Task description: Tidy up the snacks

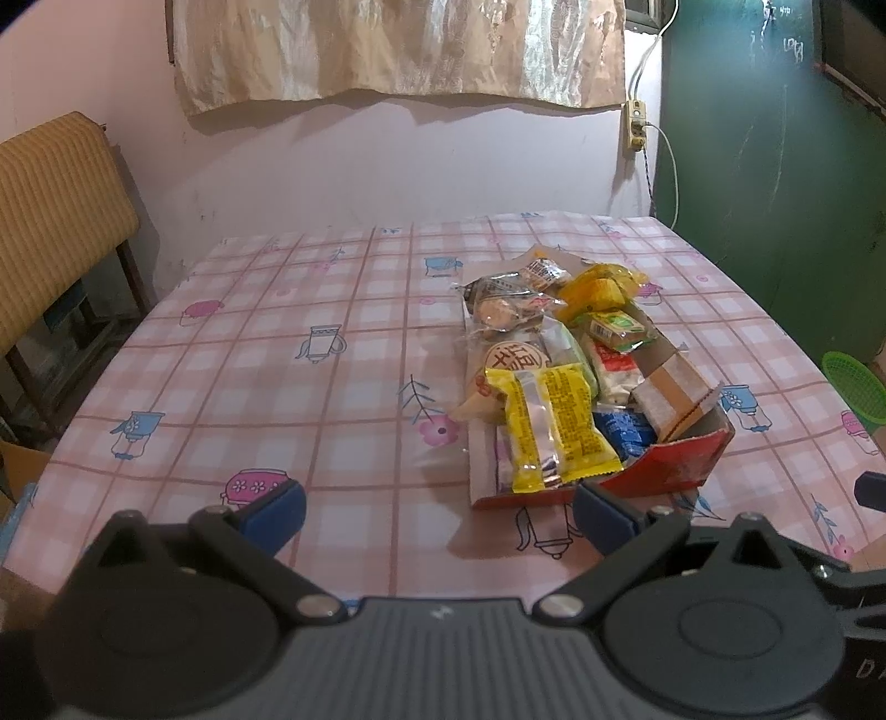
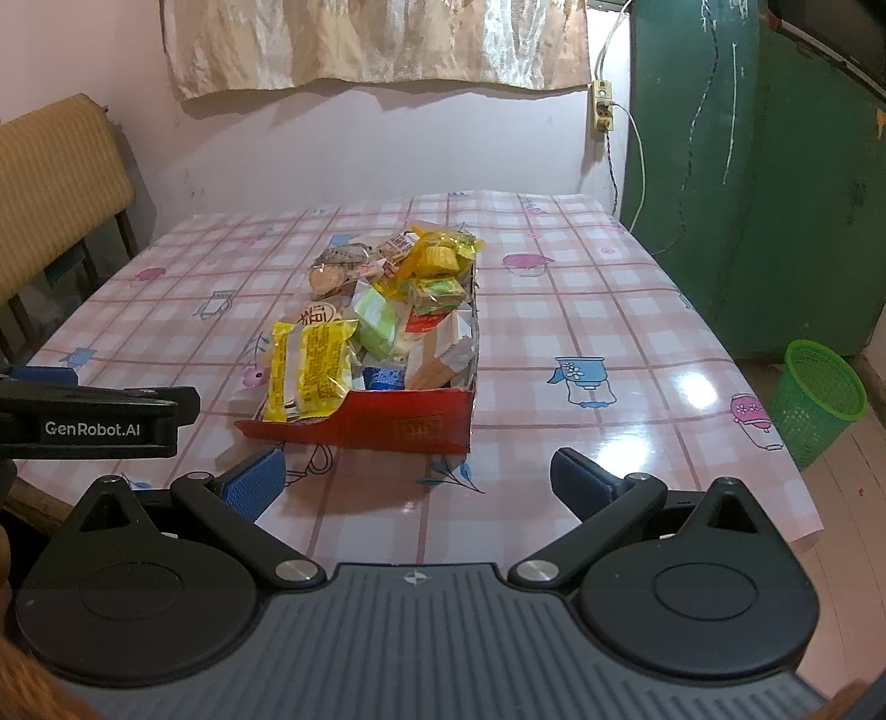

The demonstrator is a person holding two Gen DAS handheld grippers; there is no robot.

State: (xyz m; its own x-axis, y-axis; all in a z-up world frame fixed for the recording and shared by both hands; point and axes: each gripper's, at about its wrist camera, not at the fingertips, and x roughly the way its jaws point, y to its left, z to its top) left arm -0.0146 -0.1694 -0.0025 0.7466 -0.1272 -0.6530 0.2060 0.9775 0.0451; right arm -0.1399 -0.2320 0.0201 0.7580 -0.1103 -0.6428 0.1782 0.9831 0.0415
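left wrist: snack box [image 1: 653, 476] just beyond wide left claw [image 1: 437, 512]; right claw [image 2: 418, 476] wide.

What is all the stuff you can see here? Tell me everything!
red box: one, red cardboard, middle of table, full of snacks
yellow packet: one, yellow, hanging over box's near-left edge
green packet: one, pale green, in box's middle
small green-orange box: one, toward box's far end
yellow bag: one, far end of box
table: one, pink checked cloth
chair: one, tan, left of table
green basket: one, floor, right of table
curtain: one, beige, on wall
left claw: open, empty
right claw: open, empty
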